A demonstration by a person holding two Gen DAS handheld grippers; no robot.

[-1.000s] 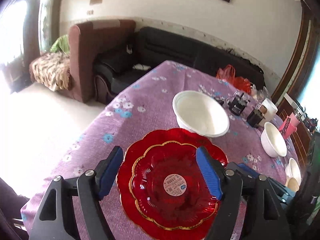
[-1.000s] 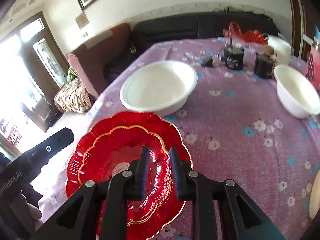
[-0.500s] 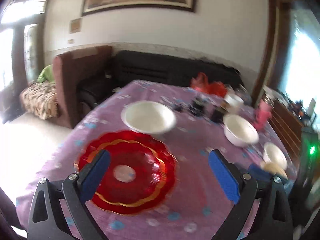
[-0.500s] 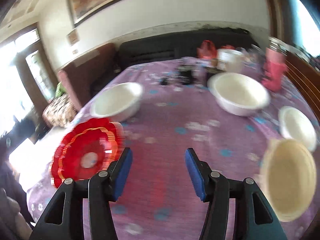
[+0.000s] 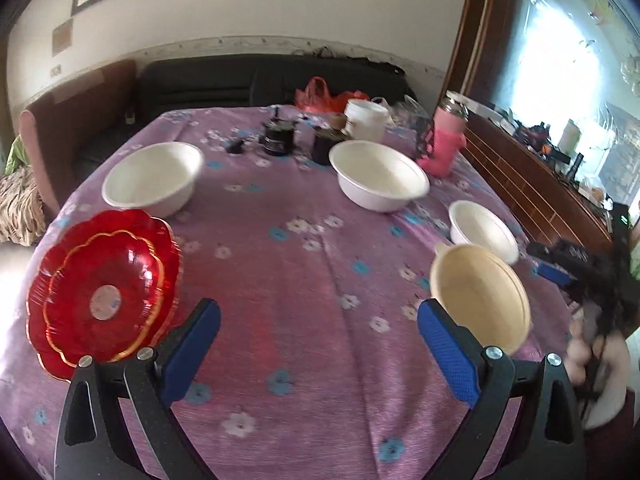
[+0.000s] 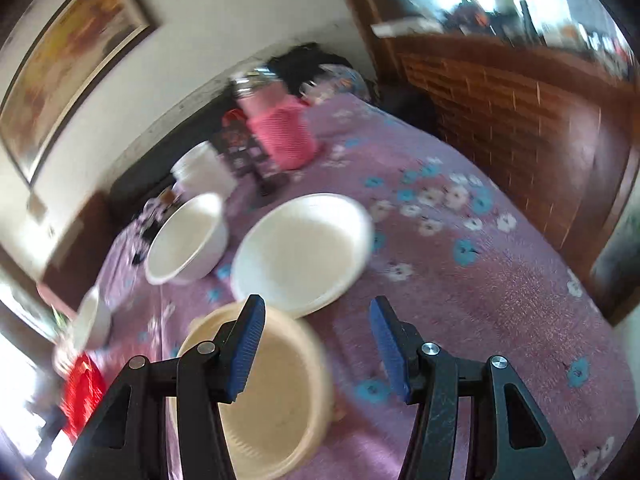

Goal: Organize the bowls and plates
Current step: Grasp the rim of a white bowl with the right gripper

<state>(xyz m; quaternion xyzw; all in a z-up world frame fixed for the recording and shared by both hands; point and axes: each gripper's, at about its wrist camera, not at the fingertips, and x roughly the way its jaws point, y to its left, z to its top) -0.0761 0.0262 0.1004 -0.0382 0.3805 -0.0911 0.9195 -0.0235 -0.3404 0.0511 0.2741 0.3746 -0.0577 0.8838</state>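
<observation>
Right gripper jaws spread, empty, nearest cream bowl; bowl rim just left of its fingertips. Left gripper wide open, farther off.

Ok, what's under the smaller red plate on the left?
A larger red plate lies under the smaller red plate, its scalloped rim showing all around. Its centre, and the purple tablecloth beneath the stack, are covered.
</observation>
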